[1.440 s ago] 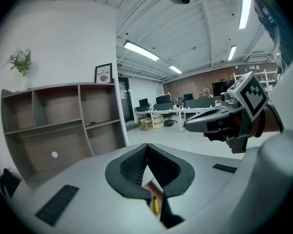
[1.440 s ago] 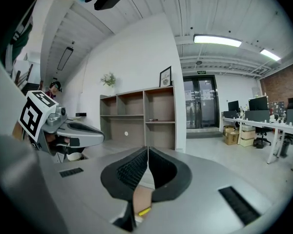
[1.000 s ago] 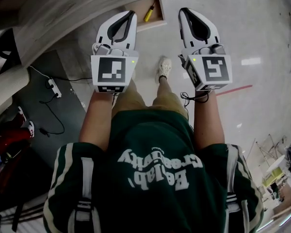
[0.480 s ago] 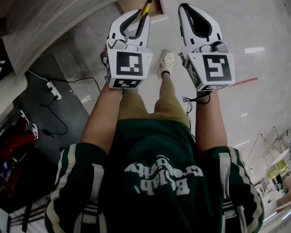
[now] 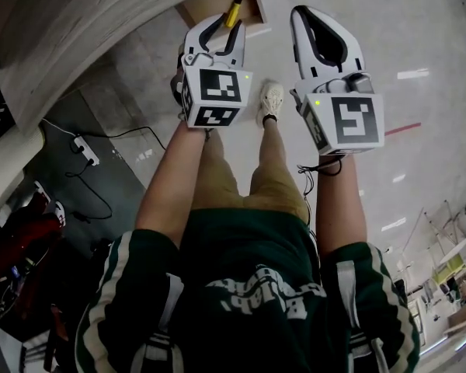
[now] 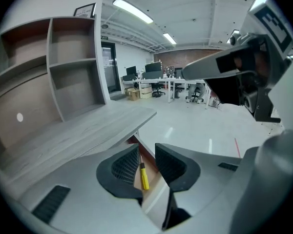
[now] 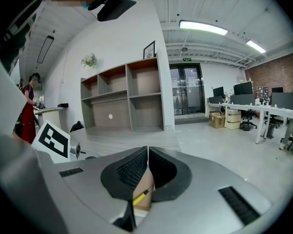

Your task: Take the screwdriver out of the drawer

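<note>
A yellow-handled screwdriver lies in an open wooden drawer under the grey desk. My left gripper hangs just above the drawer. Its jaws are opening and nothing sits between the pads. In the left gripper view the screwdriver shows through the gap of the left gripper, lower down on the drawer bottom. My right gripper is held to the right over the floor, shut and empty. In the right gripper view the right gripper has its jaws together, with the screwdriver showing below them.
A shelving unit stands on the desk top. A power strip with cables lies on the floor at the left. The person's shoe is below the grippers. Office desks stand far off.
Both grippers have come down toward the drawer, the left one further. The left jaws, shut a second ago, now stand apart. The right jaws stay shut.
</note>
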Available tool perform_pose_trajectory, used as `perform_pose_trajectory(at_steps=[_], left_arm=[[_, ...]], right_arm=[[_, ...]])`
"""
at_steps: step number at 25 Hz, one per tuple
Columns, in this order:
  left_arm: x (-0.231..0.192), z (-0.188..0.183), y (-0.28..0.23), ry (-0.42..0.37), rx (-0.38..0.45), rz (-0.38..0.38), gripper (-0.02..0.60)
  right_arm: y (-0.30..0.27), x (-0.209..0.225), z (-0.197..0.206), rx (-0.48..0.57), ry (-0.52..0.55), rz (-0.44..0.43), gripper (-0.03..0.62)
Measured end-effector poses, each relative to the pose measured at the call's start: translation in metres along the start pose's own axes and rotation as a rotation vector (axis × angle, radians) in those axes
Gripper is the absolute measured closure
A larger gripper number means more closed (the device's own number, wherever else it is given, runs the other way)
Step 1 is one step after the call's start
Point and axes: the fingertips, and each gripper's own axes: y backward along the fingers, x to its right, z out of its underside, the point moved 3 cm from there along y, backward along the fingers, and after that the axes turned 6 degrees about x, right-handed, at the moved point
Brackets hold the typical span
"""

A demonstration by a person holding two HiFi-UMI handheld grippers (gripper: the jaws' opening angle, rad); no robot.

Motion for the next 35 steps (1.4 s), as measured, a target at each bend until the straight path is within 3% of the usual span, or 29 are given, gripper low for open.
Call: perform_pose_trajectory(at_steps=[11, 20, 31, 35], left_arm=[[0.005, 0.038, -0.057, -0.001, -0.069, -0.006, 0.462], [0.008, 0.082, -0.100, 0.018, -0.171, -0.005, 0.445], [0.002, 0.111, -0.141, -0.022, -0.263, -0.020, 0.436], [0.007, 0.123, -0.150, 0.008, -0.303, -0.007, 0.427]], right_arm=[[-0.008, 0.023, 0.026, -0.024, 0.004, -0.004, 0.559], [-0.014, 0.027, 0.047, -0.020, -0.003, -0.018, 0.559], [-0.020, 0.033, 0.064, -0.032, -0.011, 0.008, 0.559], [-0.020, 0.038, 0.071, -0.045, -0.029, 0.010, 0.559]])
